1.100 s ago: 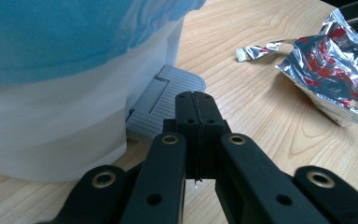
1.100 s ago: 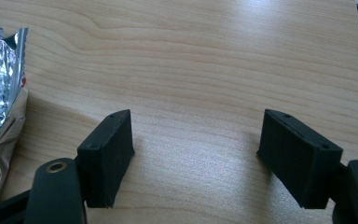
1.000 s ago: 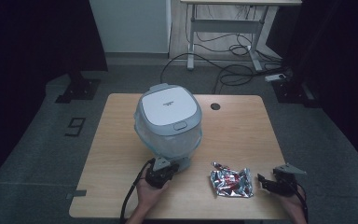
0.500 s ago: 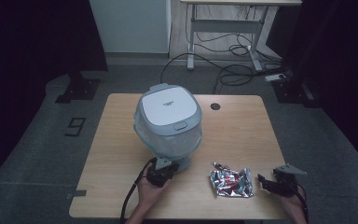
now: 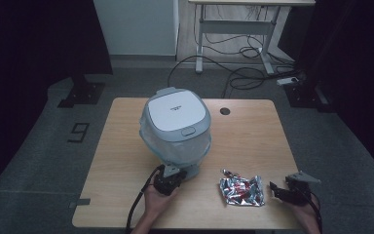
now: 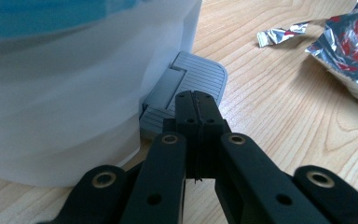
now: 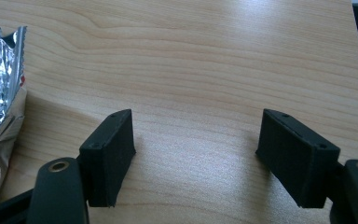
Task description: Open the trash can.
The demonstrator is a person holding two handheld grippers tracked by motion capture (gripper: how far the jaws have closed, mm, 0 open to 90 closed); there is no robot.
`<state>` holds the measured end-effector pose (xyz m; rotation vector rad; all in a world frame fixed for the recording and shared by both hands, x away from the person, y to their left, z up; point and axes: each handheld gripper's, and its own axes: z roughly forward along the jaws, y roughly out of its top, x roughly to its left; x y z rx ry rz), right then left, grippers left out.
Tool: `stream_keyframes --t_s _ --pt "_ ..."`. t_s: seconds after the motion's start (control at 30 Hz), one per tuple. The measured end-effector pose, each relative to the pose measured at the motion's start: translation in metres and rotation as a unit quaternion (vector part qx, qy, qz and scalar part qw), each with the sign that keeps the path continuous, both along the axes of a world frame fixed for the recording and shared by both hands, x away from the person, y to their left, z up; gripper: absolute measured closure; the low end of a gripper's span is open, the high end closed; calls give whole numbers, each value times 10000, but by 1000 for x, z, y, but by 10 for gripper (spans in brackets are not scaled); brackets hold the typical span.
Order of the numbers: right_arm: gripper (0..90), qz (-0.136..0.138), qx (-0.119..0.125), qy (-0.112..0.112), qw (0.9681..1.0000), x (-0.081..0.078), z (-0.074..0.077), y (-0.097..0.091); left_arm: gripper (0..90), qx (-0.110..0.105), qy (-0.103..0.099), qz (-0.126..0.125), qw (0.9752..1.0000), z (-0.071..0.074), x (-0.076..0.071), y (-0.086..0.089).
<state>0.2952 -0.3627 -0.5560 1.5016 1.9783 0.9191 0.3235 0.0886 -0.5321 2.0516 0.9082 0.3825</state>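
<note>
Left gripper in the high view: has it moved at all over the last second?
No. The left gripper sits at the same spot by the base of the pedal bin, just as far from the foil wrapper, jaws shut.

A light wooden tabletop (image 5: 126,161) stands on a grey carpeted floor (image 5: 39,161), with a round dark grommet hole (image 5: 225,111) near its far edge. Beyond it, a second desk with a white metal frame (image 5: 233,34) stands by the wall, and black cables (image 5: 233,73) lie tangled on the floor beneath it. A white cabinet panel (image 5: 136,24) stands to its left. Dark curtains (image 5: 34,39) hang along both sides, with a black stand base (image 5: 80,92) at the left.
</note>
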Motion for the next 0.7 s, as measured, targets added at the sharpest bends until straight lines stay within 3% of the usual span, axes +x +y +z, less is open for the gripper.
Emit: stream_keyframes --t_s 0.7 --pt "273 -32 -26 -15 10000 -1 0 0 900 308 -167 32 9994 -2 -4 -7"
